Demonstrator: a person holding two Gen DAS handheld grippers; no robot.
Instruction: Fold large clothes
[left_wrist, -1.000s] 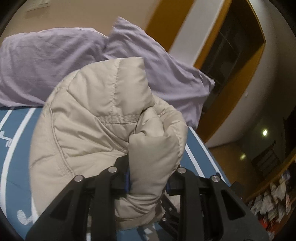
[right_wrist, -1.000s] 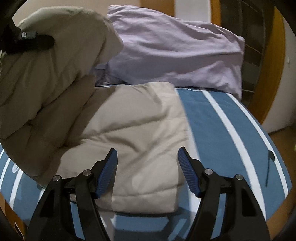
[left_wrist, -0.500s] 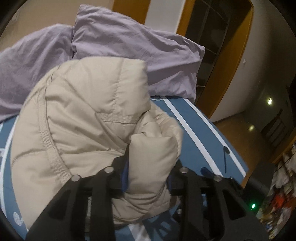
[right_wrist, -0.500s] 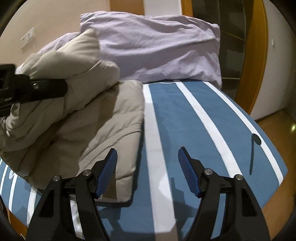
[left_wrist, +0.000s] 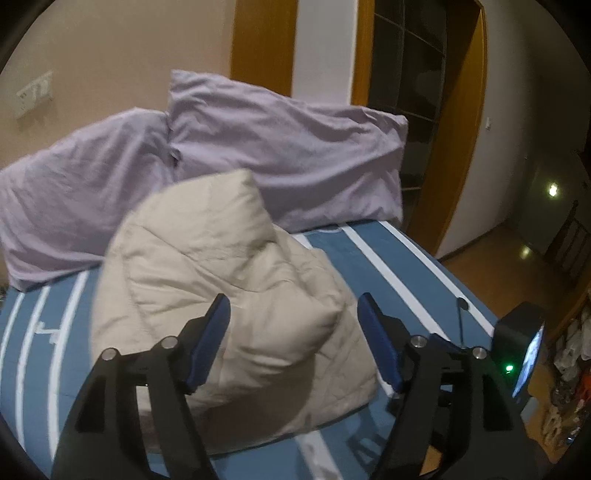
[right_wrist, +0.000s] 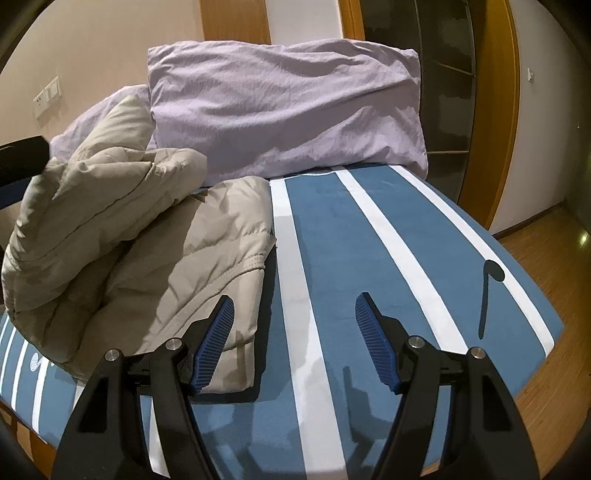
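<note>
Left wrist view: left gripper (left_wrist: 293, 341) with jaws opening, blue pads standing clear on either side of a puffed fold of the beige padded jacket (left_wrist: 236, 295); the pads do not press on it, so nothing is held. Jacket sits heaped dead ahead, 12 o'clock from the tips, peak rising toward the lilac pillows (left_wrist: 288, 155) at the headboard end; it lies on the blue striped bedcover (left_wrist: 388, 266). Image is blurred at the jacket's edges. Right wrist view: right gripper (right_wrist: 295, 339) wide open and empty, only bedcover and a white stripe between the pads. Jacket lies at 10 to 11 o'clock from these tips, its lower flat panel just beside the left-side pad, hem edge running roughly 12-to-6, parallel to the stripes. Upper layer is bunched, not flat. Judgement: the left gripper is nearer the heap; the right is nearer the free hem, and would need to shift toward 10 o'clock to take it.
</note>
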